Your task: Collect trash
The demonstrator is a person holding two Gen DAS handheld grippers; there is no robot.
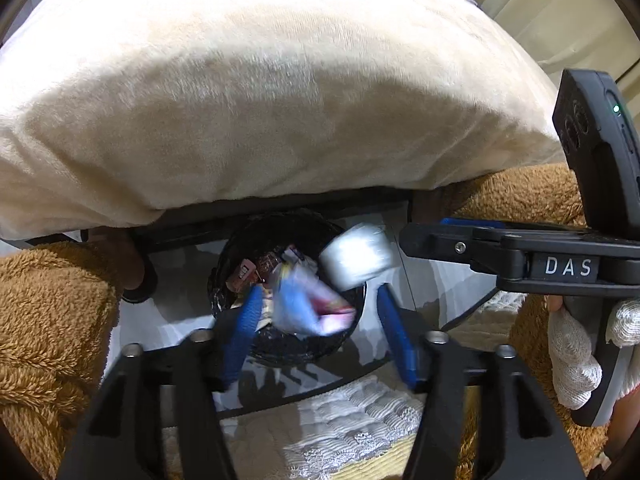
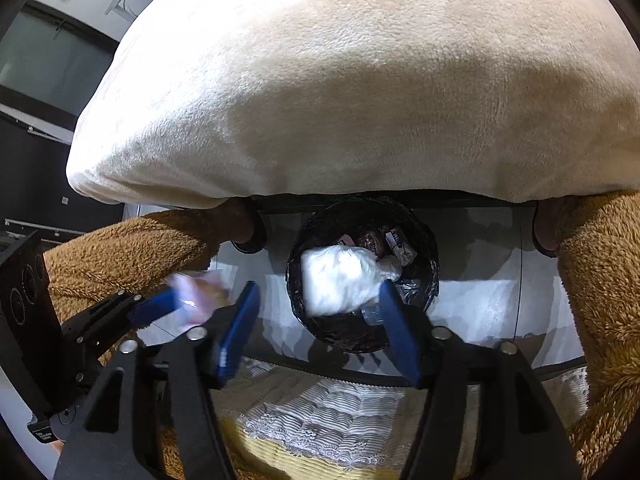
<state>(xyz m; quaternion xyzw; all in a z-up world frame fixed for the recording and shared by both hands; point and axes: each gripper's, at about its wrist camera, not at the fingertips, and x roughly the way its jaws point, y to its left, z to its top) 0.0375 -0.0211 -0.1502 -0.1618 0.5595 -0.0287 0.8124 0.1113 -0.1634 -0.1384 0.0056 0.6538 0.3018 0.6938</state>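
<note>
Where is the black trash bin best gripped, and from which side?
Probably the near rim of the black trash bin, from above, one finger inside and one outside: it stands upright, mouth open, and the cream blanket overhangs its far side.

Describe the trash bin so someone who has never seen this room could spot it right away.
Start at the big cream cushion that fills the upper view, then look just under its front edge to the pale floor. The trash bin stands there between two brown fuzzy sleeves. It is the only round, black-lined container, with wrappers inside.
</note>
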